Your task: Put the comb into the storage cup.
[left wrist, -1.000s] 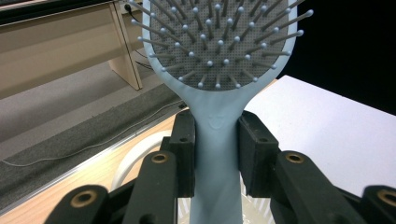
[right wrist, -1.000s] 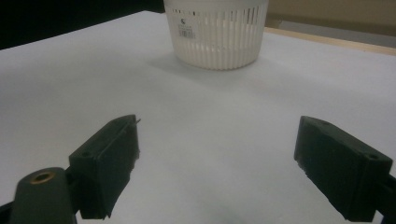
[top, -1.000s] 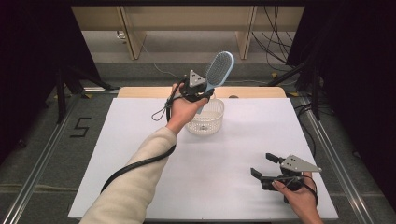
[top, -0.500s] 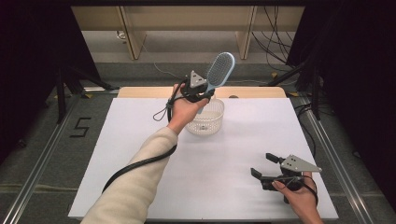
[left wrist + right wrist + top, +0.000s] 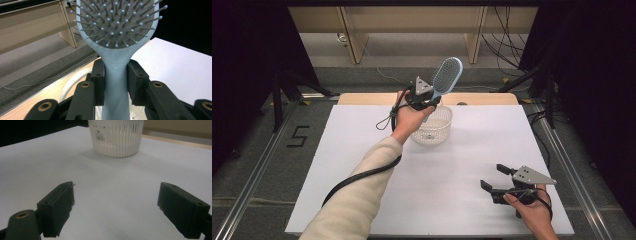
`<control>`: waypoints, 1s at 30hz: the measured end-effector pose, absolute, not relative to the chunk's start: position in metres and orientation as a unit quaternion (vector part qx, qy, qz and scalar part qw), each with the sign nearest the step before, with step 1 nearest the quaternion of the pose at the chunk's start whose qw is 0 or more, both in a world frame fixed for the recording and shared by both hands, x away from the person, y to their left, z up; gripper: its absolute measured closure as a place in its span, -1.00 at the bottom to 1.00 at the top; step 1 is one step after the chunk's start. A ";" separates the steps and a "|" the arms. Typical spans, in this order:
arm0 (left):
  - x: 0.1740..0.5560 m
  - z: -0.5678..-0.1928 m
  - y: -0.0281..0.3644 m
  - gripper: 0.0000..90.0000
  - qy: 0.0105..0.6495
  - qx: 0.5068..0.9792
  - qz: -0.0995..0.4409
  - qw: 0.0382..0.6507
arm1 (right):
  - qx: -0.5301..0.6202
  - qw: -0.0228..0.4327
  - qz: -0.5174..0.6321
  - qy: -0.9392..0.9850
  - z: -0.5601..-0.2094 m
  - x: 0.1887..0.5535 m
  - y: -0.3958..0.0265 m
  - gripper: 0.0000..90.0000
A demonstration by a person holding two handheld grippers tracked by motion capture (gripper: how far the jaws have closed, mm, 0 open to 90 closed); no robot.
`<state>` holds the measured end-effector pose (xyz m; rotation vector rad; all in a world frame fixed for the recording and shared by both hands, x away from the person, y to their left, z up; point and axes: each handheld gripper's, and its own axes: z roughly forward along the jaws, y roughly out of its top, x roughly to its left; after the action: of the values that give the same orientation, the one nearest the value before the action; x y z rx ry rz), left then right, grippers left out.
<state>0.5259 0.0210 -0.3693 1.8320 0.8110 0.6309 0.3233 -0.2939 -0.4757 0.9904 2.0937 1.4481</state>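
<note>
A light blue hairbrush (image 5: pixel 446 76) is held up over the white slatted basket (image 5: pixel 432 131) at the back of the table. My left gripper (image 5: pixel 428 101) is shut on its handle, and the bristled head slants up to the right. In the left gripper view the two pads (image 5: pixel 98 82) clamp the handle of the hairbrush (image 5: pixel 116 75), with the head above and the basket rim below. My right gripper (image 5: pixel 495 178) rests low near the table's front right, its jaws open with nothing between them. The right gripper view has the basket (image 5: pixel 116 136) ahead, beyond the gripper (image 5: pixel 116 207).
The white table sheet (image 5: pixel 362 150) spreads between the two hands. A wooden strip (image 5: pixel 362 98) runs along the far edge. Beyond it stand wooden furniture legs (image 5: pixel 352 35) and loose cables on the grey floor. Dark curtains close both sides.
</note>
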 end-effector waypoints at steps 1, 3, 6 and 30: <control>0.526 -0.369 0.021 0.55 0.335 0.757 0.261 0.497 | 0.355 0.204 0.519 0.750 -0.476 0.323 -0.294 -0.67; 0.526 -0.370 0.021 0.54 0.334 0.757 0.261 0.497 | 0.355 0.204 0.519 0.751 -0.476 0.323 -0.294 -0.67; 0.526 -0.370 0.021 0.55 0.334 0.756 0.261 0.498 | 0.355 0.204 0.519 0.751 -0.476 0.323 -0.294 -0.67; 0.531 -0.378 0.019 0.54 0.327 0.761 0.259 0.496 | 0.353 0.205 0.518 0.752 -0.476 0.323 -0.294 -0.67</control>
<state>0.5309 0.0194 -0.3776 1.8444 0.7920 0.6280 0.3232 -0.2941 -0.4756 0.9838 2.0959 1.4427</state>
